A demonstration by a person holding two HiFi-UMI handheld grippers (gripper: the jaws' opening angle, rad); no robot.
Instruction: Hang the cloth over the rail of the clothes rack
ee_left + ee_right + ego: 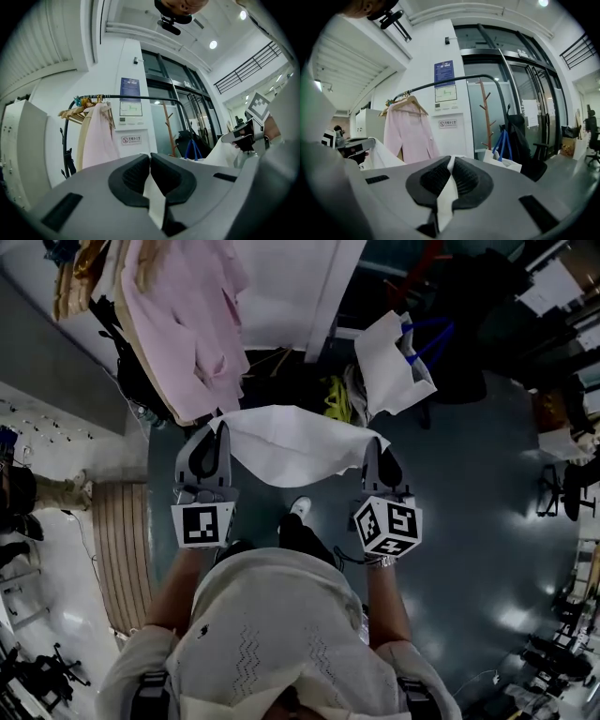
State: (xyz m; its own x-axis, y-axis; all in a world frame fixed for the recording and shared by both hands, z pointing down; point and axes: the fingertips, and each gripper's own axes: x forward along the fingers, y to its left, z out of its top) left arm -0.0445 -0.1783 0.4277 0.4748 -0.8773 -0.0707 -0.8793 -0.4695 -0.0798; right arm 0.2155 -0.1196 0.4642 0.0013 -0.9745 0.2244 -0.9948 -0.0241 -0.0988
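I hold the white fabric cloth (291, 442) stretched between my two grippers. The left gripper (150, 158) has its fingers (131, 180) closed on one end of the cloth, with a strip of it pinched between the pads. The right gripper (451, 160) grips the other end the same way. Between them the cloth sags in a shallow curve above the dark floor (469, 484). Ahead of my fingers and higher than them runs the black curved metal rail (454, 80) of the clothes rack. A pale pink garment (410, 129) hangs from it on a wooden hanger (410, 101), ahead and left of my right fingers. A white bag with blue handles (389, 362) stands beyond the right fingers.
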